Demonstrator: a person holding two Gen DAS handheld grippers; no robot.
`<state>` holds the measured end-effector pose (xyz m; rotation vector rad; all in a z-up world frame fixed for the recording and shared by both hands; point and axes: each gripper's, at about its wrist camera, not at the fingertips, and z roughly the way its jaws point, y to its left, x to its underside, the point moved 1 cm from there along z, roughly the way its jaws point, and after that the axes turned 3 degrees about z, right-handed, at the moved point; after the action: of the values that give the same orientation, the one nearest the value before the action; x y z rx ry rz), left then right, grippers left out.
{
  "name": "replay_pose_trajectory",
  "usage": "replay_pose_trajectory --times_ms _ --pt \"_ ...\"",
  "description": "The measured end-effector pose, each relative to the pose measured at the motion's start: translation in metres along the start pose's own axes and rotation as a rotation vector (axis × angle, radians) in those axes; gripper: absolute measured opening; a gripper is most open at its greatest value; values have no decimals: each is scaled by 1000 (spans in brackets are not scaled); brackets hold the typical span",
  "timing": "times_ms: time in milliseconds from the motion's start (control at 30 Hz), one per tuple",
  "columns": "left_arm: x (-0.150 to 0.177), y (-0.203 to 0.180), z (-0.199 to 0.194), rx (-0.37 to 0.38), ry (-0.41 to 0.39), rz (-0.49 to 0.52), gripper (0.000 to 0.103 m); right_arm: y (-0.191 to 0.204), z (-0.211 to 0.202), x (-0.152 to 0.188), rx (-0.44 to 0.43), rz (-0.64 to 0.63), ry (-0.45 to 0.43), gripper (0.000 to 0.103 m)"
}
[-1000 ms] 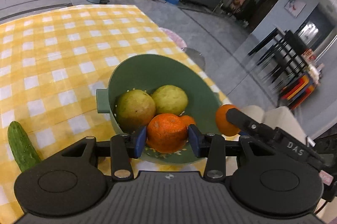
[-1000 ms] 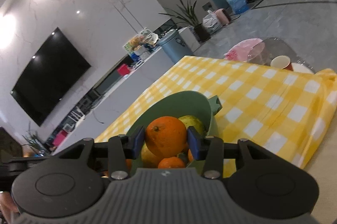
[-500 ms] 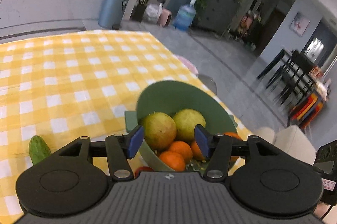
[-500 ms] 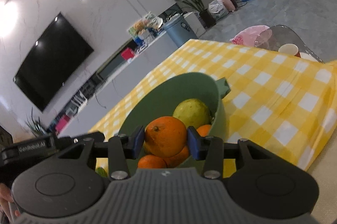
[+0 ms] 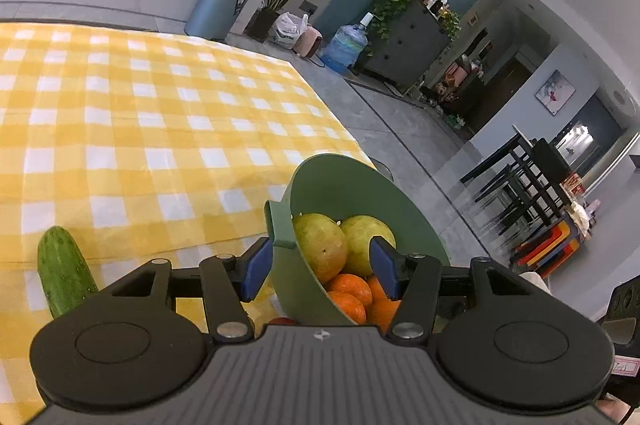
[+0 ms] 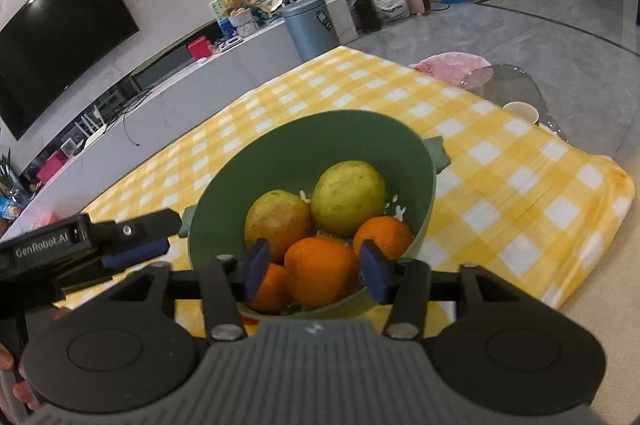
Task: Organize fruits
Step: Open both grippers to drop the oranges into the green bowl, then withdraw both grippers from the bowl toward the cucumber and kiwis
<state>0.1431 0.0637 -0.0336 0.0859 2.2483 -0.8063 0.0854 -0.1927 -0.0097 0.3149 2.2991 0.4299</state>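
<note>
On the checked cloth (image 6: 500, 161) sits the green bowl (image 6: 304, 145), holding two pears and several oranges. Right gripper (image 6: 310, 267) jaws, just opening, stand apart around an orange (image 6: 320, 271) lying loose in the bowl. Left gripper (image 5: 320, 267) jaws stand open, astride the bowl's rim.

A grey bin (image 5: 220, 3), a water bottle (image 5: 344, 43) and a wall television (image 6: 56, 33) stand behind.
</note>
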Motion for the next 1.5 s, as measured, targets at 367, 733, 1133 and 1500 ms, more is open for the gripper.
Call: replay_pose_trajectory --times_ms 367,733,1133,1500 --pt "1 -9 -3 -78 -4 44 65 7 1 1 -13 20 -15 81" --pt "2 -36 -9 -137 25 112 69 17 -9 -1 18 25 -36 87" --pt "-4 -51 -51 -208 5 86 69 37 -43 -5 11 10 -75 87" --pt "1 -57 -115 -287 -36 56 69 69 -71 -1 -107 -7 -79 87"
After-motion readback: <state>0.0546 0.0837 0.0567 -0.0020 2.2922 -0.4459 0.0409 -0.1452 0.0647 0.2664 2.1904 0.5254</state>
